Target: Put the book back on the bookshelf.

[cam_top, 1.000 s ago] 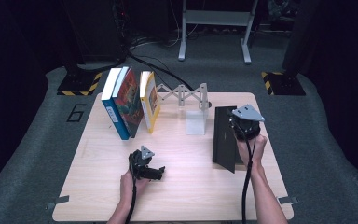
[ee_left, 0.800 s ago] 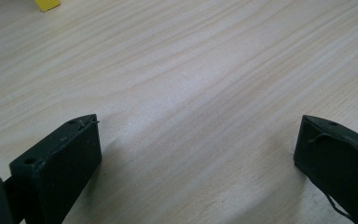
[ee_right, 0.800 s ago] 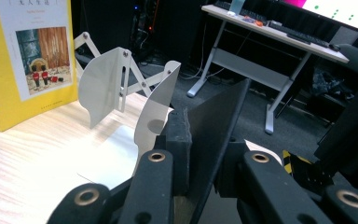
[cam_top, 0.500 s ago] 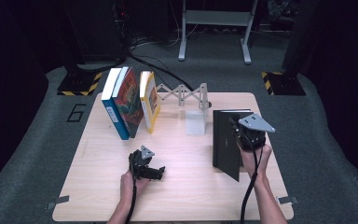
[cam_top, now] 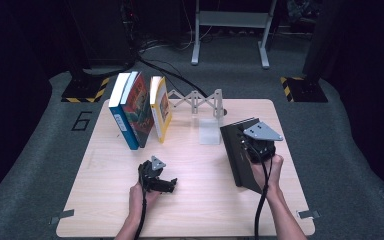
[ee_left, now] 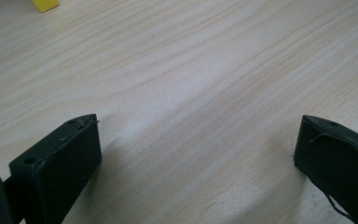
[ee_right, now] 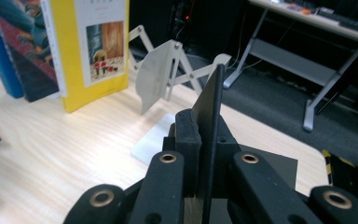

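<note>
Since the earlier frame the black book point(cam_top: 239, 152) has tipped from lying near-flat by the table's right edge up onto its lower edge, and the right gripper point(cam_top: 257, 146) has shifted slightly with it, its jaws having just closed the last bit onto the cover. In the right gripper view the thin black board point(ee_right: 209, 135) sits edge-on, pinched between the two pads. The book now stands tilted at the right side of the table point(cam_top: 190, 210), its foot on the wood, its top leaning toward the right edge.

The left gripper point(cam_top: 156, 177) rests near the front edge at the middle, jaws spread wide over bare wood and holding nothing.

The risk, as I judge it: the grip takes only one thin edge, so the book could swing or slip, or its foot could skid on the smooth wood.

Toward the rear left stand three books, a blue book point(cam_top: 121, 112), a dark illustrated book point(cam_top: 139, 112) and a yellow book point(cam_top: 161, 107), leaning together. An expanding bookend point(cam_top: 200, 102) with a white plate point(ee_right: 156, 77) stands between them and the held book, and would block a straight slide.
</note>
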`<state>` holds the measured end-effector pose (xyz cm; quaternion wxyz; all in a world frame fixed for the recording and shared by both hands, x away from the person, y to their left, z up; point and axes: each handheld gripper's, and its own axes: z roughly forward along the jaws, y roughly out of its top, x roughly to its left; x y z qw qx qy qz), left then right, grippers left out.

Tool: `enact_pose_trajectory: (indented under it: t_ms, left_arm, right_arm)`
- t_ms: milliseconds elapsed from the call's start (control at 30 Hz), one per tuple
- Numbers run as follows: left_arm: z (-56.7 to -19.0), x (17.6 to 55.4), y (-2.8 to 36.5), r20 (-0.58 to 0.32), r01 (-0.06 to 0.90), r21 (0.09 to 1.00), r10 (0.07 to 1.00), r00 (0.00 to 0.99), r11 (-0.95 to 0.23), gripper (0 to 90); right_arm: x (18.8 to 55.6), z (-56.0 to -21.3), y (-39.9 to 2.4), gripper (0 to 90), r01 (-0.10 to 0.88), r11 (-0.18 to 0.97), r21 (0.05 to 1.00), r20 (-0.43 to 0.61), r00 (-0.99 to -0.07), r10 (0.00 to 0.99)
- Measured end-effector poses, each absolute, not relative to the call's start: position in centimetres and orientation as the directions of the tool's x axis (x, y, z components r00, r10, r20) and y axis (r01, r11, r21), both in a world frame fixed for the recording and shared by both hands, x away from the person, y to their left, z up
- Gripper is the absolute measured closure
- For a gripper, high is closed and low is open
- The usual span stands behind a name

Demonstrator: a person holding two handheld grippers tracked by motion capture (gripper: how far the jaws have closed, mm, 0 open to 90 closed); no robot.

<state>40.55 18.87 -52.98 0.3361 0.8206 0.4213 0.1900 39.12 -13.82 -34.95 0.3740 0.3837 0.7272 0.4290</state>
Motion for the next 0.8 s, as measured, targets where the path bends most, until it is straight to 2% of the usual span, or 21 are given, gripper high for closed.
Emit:
enact_pose_trajectory:
  t_ms: [333, 500, 633, 800]
  left_arm:
    - [-53.0, 40.6, 18.9, 0.029, 0.563, 0.712, 0.818, 0.575, -0.421, 0.5]
    - [-53.0, 40.6, 18.9, 0.029, 0.563, 0.711, 0.818, 0.575, -0.421, 0.5]
    - [-53.0, 40.6, 18.9, 0.029, 0.562, 0.712, 0.818, 0.575, -0.421, 0.5]
    - [-53.0, 40.6, 18.8, 0.032, 0.559, 0.715, 0.819, 0.573, -0.419, 0.5]
  right_arm:
    - [39.1, -35.3, -16.0, 86.5, 0.081, 0.219, 0.972, -0.19, -0.268, 0.944]
    - [39.0, -37.4, -16.2, 86.5, 0.065, 0.212, 0.975, -0.186, -0.278, 0.942]
    - [38.7, -37.7, -17.0, 86.6, 0.052, 0.188, 0.981, -0.166, -0.286, 0.944]
    - [38.3, -37.7, -18.7, 87.8, 0.098, 0.13, 0.987, -0.091, -0.333, 0.939]
